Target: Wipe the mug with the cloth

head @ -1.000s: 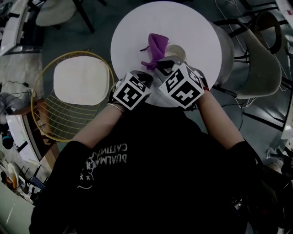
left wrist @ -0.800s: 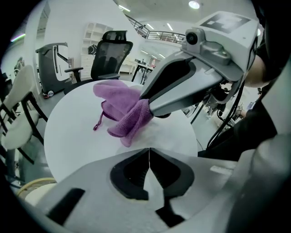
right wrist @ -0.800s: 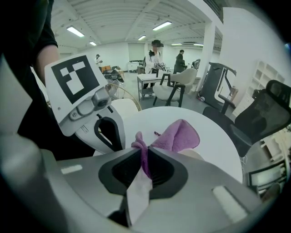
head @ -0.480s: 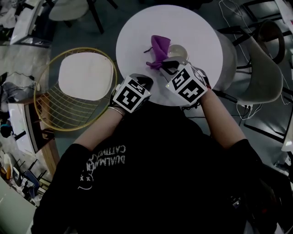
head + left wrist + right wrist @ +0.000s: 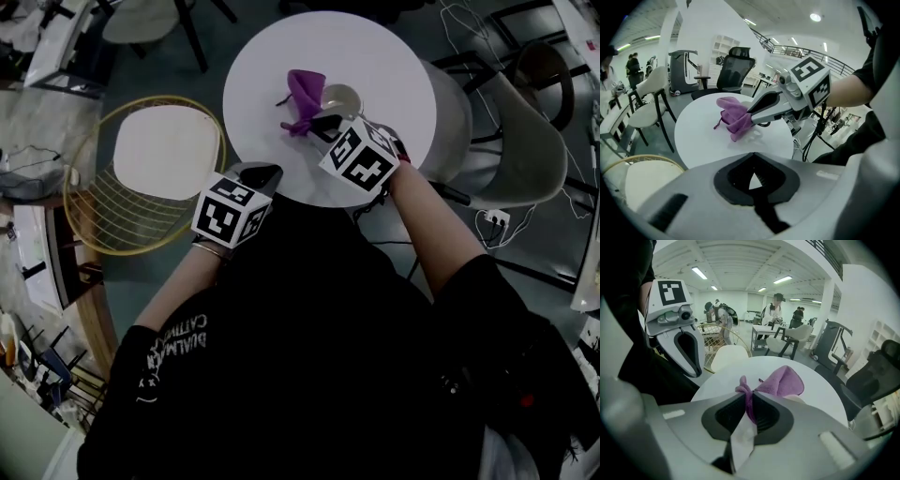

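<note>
- Nearest the person, the left gripper (image 5: 263, 173) hovers at the near left edge of the round white table (image 5: 394, 56). Its jaws are pressed together with nothing between them, and it is well apart from the mug.
- A little further in, the right gripper (image 5: 323, 123) points down at the table's middle. In the right gripper view, its jaws pinch a bunched corner of the purple cloth (image 5: 783, 379), and the rest fans out loose beyond the tips.
- Just past those tips stands the mug (image 5: 339, 97), upright near the middle of the table with its mouth open to the head view. The cloth leans against its left side. In the right gripper view it covers most of the mug, and no view shows the handle.
- As I judge it, the wiping is only starting, with cloth at the mug and nothing bracing the mug.
- To do it well, steady the mug first. The idle left gripper could open and take the rim or wall on the side away from the cloth.
- Keep the pinch firm but leave plenty of cloth loose, so that fabric and not the jaws' hard tips meets the mug.
- Sweep lightly around the wall and rim. A hard sideways push on an unbraced mug could slide or tip it.
- Beyond the table, a yellow wire chair (image 5: 103, 220) stands to the left and a beige chair (image 5: 534, 141) to the right.
</note>
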Demonstrator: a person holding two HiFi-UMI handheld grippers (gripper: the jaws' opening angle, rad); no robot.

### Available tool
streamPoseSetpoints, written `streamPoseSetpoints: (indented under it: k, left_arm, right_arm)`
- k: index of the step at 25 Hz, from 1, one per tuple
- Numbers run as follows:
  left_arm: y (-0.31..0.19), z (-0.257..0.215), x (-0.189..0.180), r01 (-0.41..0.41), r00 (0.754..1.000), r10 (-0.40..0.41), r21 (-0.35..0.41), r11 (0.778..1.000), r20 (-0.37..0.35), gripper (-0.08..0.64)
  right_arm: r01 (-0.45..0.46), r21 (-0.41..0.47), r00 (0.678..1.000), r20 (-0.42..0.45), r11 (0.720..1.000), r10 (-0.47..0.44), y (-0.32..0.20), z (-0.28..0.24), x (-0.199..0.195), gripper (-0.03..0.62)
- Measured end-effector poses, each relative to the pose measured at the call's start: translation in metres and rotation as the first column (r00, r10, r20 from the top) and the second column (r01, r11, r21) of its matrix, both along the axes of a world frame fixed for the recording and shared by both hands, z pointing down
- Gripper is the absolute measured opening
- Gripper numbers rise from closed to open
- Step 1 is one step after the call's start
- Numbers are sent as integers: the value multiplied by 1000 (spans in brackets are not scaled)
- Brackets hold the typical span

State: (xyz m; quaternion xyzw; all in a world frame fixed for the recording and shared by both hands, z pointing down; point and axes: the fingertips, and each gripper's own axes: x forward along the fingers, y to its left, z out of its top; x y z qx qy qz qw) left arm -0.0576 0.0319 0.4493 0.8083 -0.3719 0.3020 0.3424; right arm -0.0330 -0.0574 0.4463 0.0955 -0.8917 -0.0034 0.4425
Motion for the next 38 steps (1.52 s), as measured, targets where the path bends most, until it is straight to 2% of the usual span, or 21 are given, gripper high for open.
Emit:
streamPoseSetpoints:
  k: [6,10,15,19,22,26,28,33,36,38]
  left_arm:
    - [11,-11,-22,30,999,-30,11,1000,16,0]
    - [8,-25,-21,34,999,-33,41,999,-15,0]
    - [10,-50,-32,52,995,-44,84,995,-87,0]
    - [33,-67,-57,61,993,-49,104,993,-110,0]
    - [50,-77,-72,72,992,-58,122,990,-114,0]
    - [75,-84,-86,107,986,-87,142,984,-142,0]
    - [87,-93,-90,123,981,-92,178,976,-169,0]
    - [103,-125,-107,188,958,-117,267,945,-260,-2]
    - [111,-142,-115,229,933,-131,273,934,-334,-2]
    - [117,-156,-115,258,907,-133,275,926,-400,0]
  right_arm:
    - [26,19,1000,-13,999,-25,0,-5,1,54]
    - [7,58,1000,9,998,-8,-1,-16,0,54]
    - [-136,75,987,101,988,128,-17,-44,-5,54]
    - [-288,81,947,170,954,272,-30,-68,-8,52]
    - [-426,51,880,254,903,401,-45,-88,-3,52]
    - [-562,1,765,382,827,519,-54,-123,6,51]
    - [-598,-36,701,461,801,544,-51,-148,7,51]
    - [-651,-140,512,646,746,567,-24,-225,3,49]
    - [-674,-182,421,702,716,574,7,-261,3,49]
    - [-686,-230,350,727,690,591,34,-283,9,48]
